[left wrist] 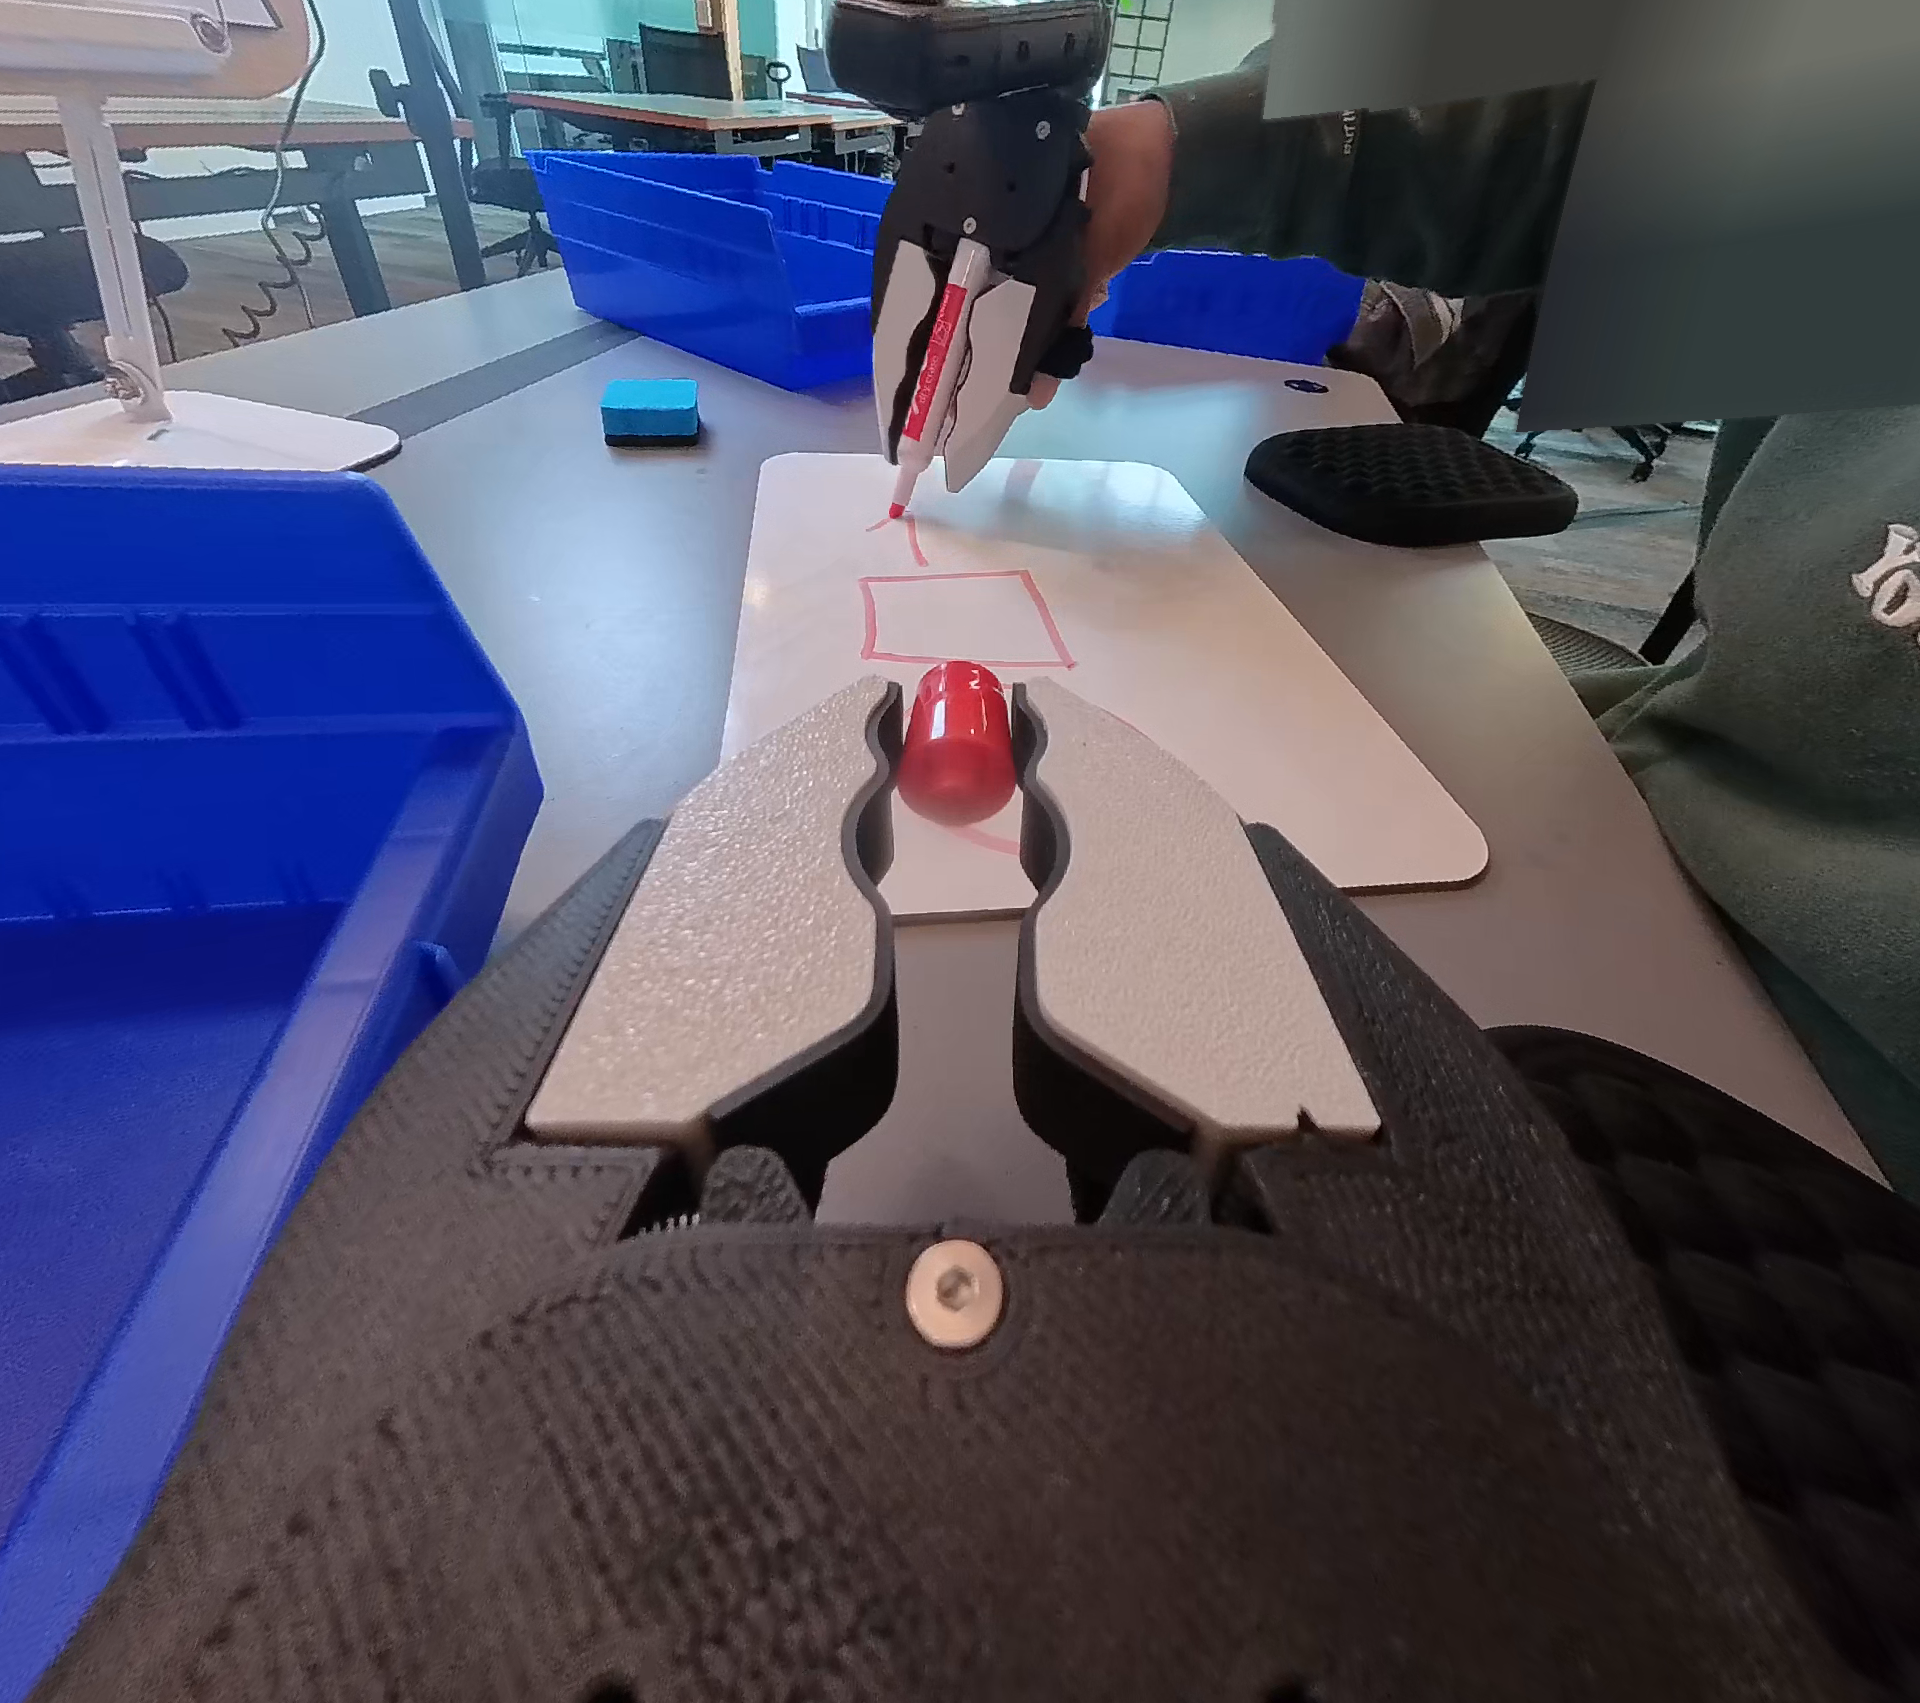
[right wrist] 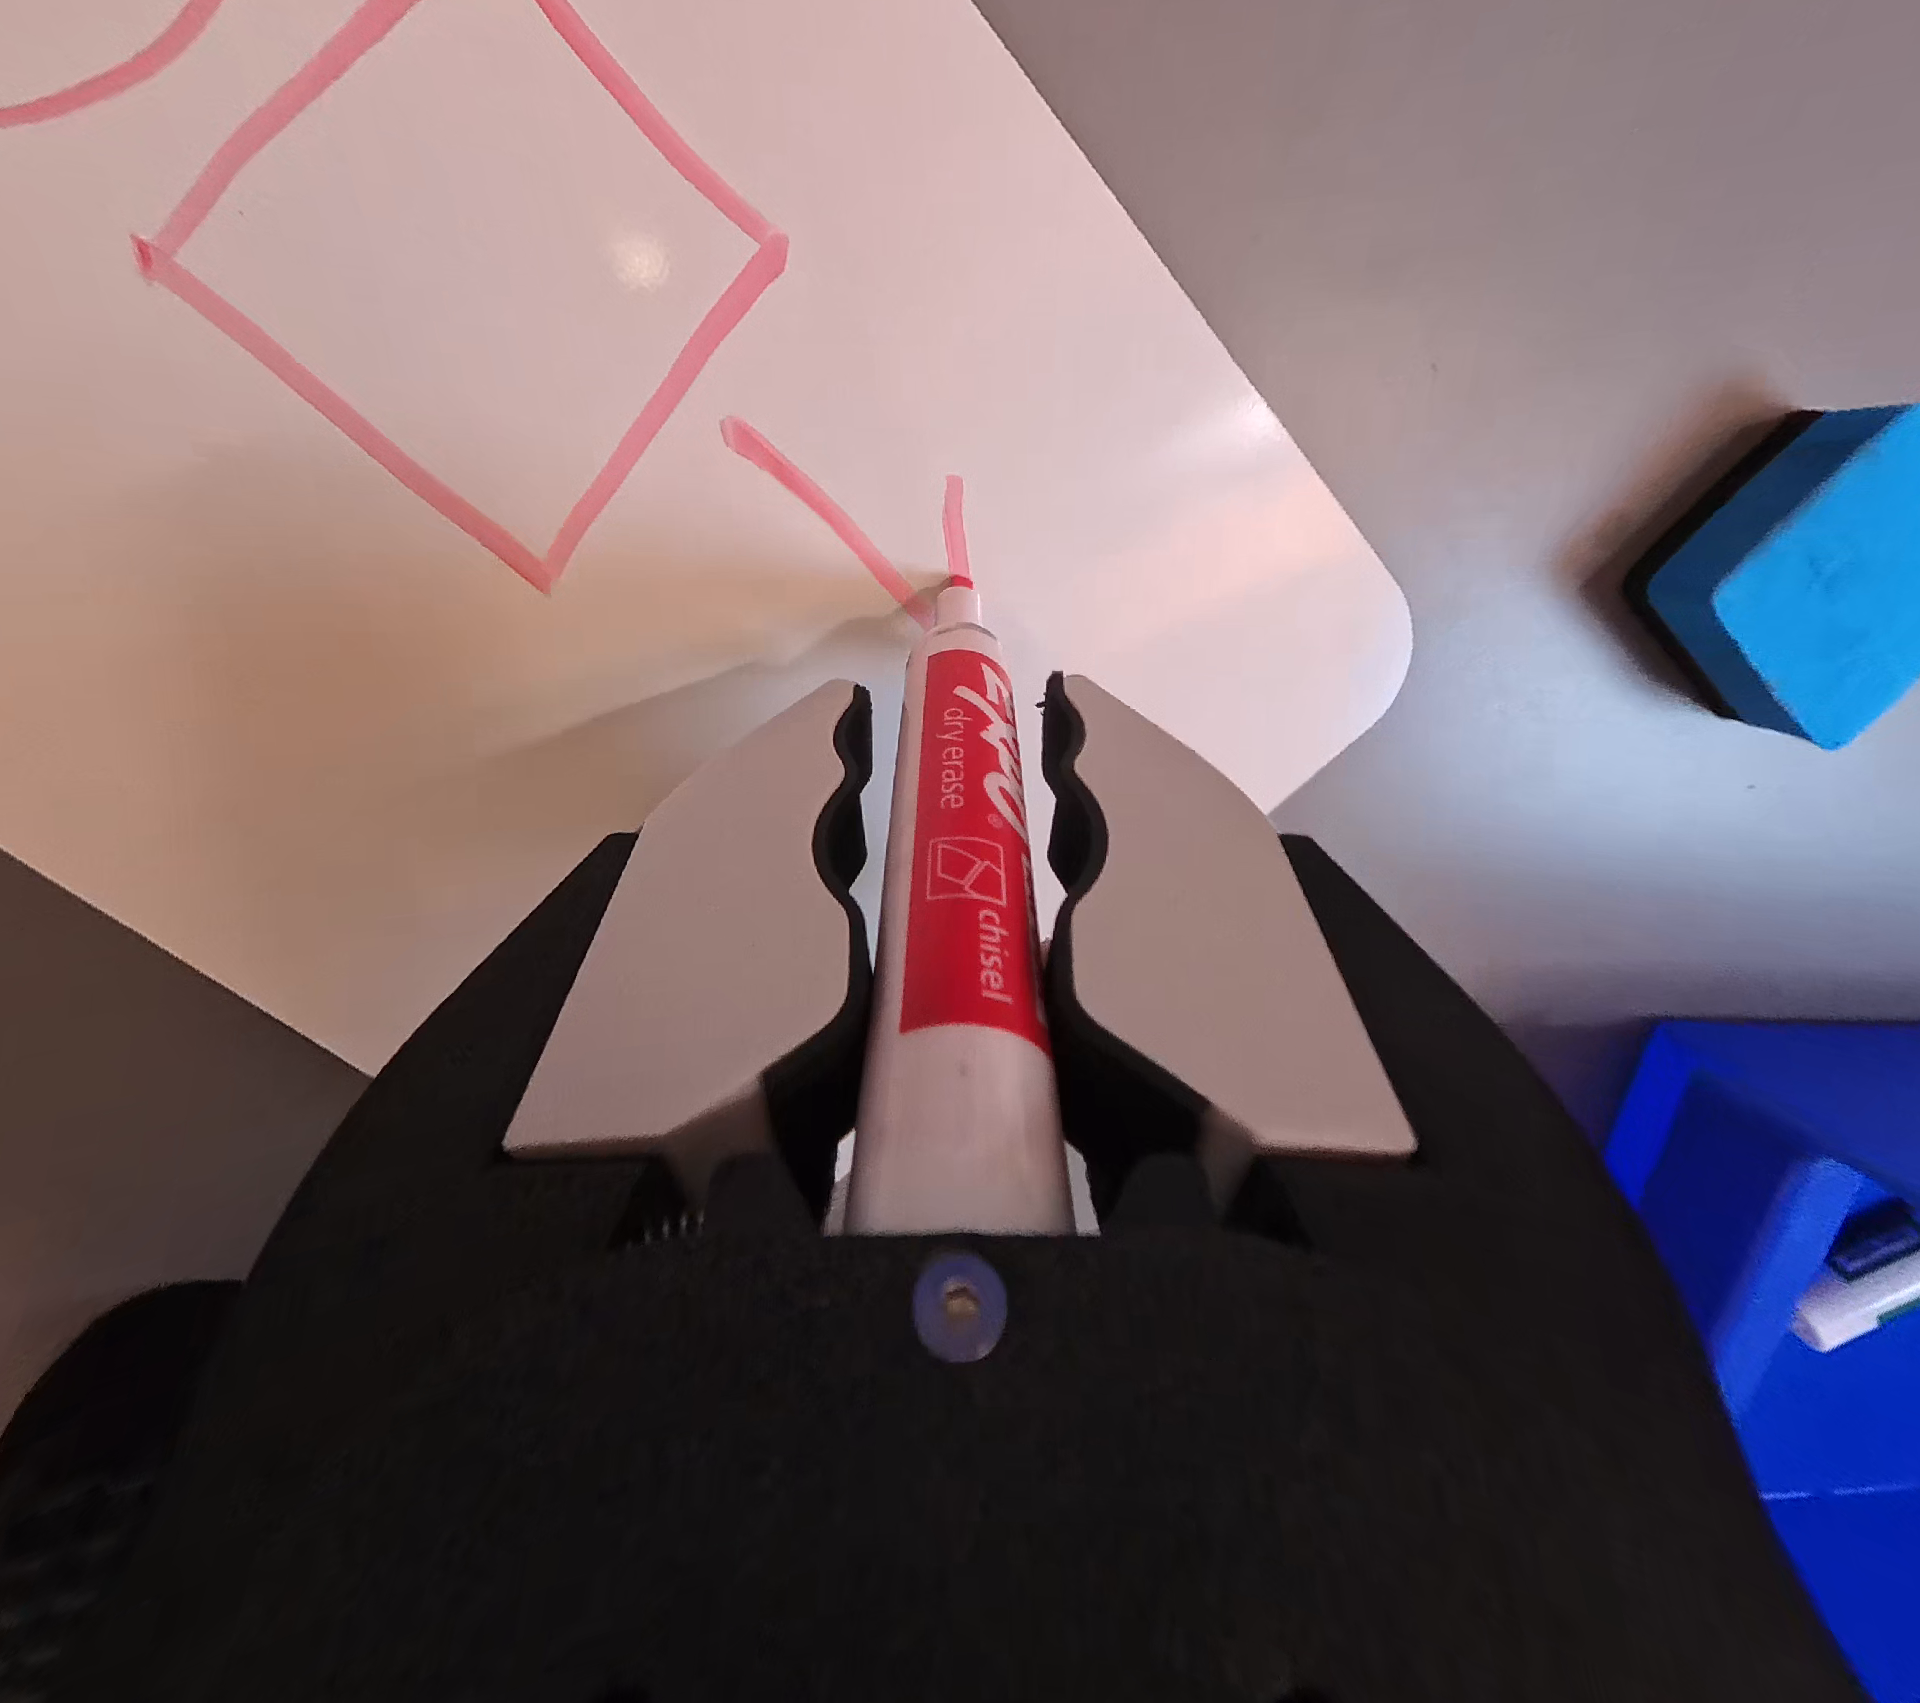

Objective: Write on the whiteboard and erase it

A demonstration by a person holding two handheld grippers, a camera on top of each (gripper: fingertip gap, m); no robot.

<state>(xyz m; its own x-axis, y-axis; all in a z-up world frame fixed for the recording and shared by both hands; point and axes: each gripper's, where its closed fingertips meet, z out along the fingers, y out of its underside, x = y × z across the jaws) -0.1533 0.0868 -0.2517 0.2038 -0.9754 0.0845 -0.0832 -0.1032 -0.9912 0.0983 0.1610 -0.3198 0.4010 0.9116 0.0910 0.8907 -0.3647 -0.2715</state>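
One whiteboard (left wrist: pixel 1195 718), one marker (right wrist: pixel 961 874), one cap (left wrist: pixel 954 739), one eraser (left wrist: pixel 650 410), three blue bins (left wrist: pixel 208 770).

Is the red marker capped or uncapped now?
Uncapped: the marker tip touches the whiteboard; left tongs hold its red cap.

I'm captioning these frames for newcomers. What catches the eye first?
The right gripper pinches a red marker, tip on the whiteboard, mid-stroke on a new shape beside a finished red square. Nearer, the left gripper clamps the red cap over the board's near end. A blue eraser waits on the table beyond the board.
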